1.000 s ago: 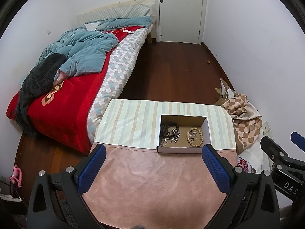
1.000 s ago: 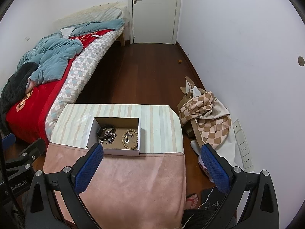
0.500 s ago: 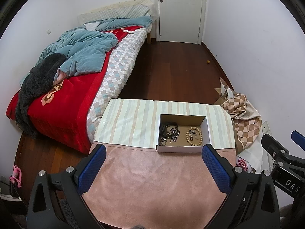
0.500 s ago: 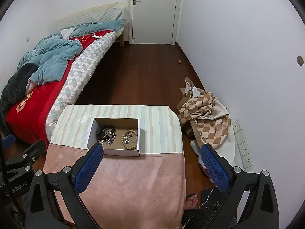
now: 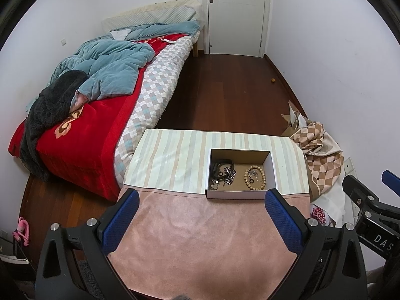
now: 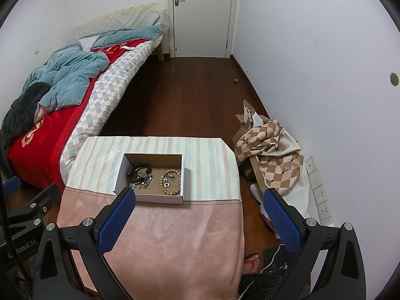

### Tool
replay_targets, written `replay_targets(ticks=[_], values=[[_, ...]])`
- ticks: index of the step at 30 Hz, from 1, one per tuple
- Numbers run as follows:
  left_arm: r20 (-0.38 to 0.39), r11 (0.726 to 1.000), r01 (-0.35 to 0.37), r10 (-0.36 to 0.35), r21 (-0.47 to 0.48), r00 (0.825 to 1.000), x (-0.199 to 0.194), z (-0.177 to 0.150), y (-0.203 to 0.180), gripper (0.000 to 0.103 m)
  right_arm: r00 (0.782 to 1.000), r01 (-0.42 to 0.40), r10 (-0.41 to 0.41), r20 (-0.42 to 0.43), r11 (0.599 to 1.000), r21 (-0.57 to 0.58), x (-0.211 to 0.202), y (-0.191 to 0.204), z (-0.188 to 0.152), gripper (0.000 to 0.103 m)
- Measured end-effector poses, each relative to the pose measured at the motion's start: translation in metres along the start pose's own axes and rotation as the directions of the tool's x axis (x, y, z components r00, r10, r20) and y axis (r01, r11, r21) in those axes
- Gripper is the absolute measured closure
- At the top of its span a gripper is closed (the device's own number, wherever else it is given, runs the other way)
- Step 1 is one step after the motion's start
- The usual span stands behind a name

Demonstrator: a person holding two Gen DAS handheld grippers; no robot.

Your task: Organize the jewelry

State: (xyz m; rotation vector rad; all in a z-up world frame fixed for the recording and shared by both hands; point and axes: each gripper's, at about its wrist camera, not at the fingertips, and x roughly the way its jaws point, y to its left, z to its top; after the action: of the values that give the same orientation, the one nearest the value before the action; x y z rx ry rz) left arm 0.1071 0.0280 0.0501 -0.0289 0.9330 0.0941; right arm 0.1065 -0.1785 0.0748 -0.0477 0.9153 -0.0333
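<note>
Already we see the jewelry gathered in the open box (image 5: 240, 195) on the desk (image 5: 200, 237), just ahead of both claws: a bead bracelet (image 5: 255, 177), a dark band (image 5: 220, 166) and chains (image 5: 228, 176). That fits either pieces all collected or pieces awaiting sorting. Our left claw (image 5: 201, 221) and right claw (image 6: 198, 218) hang wide apart, holding and touching nothing.

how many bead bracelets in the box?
1. The wooden bead bracelet lies in the right half of the cardboard box, around a few small metal pieces. The left half holds a black band and tangled metal chains, which may hide more.
</note>
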Motion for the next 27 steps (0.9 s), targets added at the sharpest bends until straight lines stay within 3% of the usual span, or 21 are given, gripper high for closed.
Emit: replay_targets(ticks=[27], values=[[-0.002, 1.000, -0.002, 0.002, -0.001, 1.000, -0.0012, -0.0006, 0.0006, 0.001, 1.000, -0.008, 0.008, -0.002, 1.000, -0.002, -0.0005, -0.0007, -0.0006, 0.000]])
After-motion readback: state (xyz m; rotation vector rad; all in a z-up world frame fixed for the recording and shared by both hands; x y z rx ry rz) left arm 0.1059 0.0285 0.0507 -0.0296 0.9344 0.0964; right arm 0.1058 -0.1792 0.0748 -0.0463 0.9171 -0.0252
